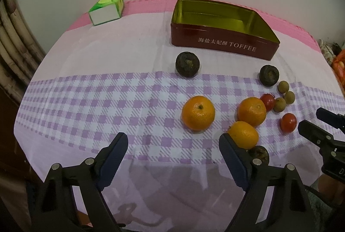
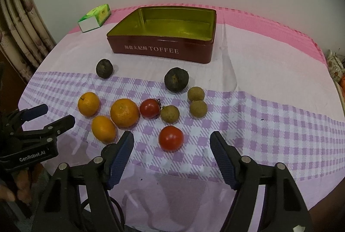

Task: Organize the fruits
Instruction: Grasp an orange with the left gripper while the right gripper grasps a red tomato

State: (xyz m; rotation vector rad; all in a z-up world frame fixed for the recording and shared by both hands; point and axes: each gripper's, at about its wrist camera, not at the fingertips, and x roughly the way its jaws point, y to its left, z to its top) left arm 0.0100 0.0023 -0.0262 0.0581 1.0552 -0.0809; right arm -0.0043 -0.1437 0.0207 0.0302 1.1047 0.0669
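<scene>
An open red toffee tin (image 1: pixel 222 43) (image 2: pixel 159 50) with a gold inside stands at the back of the table, with no fruit in it. In front of it lie three oranges (image 1: pixel 198 113) (image 2: pixel 124 112), two red tomatoes (image 1: pixel 288 122) (image 2: pixel 171 138), three small tan longans (image 1: pixel 279 104) (image 2: pixel 170 114) and dark round fruits (image 1: pixel 187 64) (image 2: pixel 176 79). My left gripper (image 1: pixel 173 142) is open and empty, low over the front edge, just short of the oranges. My right gripper (image 2: pixel 171 141) is open and empty, with the near tomato between its fingertips' line.
A green and white tissue pack (image 1: pixel 106 10) (image 2: pixel 94 17) lies at the back left. A curtain (image 2: pixel 19 38) hangs at the left. The cloth is checked purple and white with a pink back edge (image 2: pixel 269 21).
</scene>
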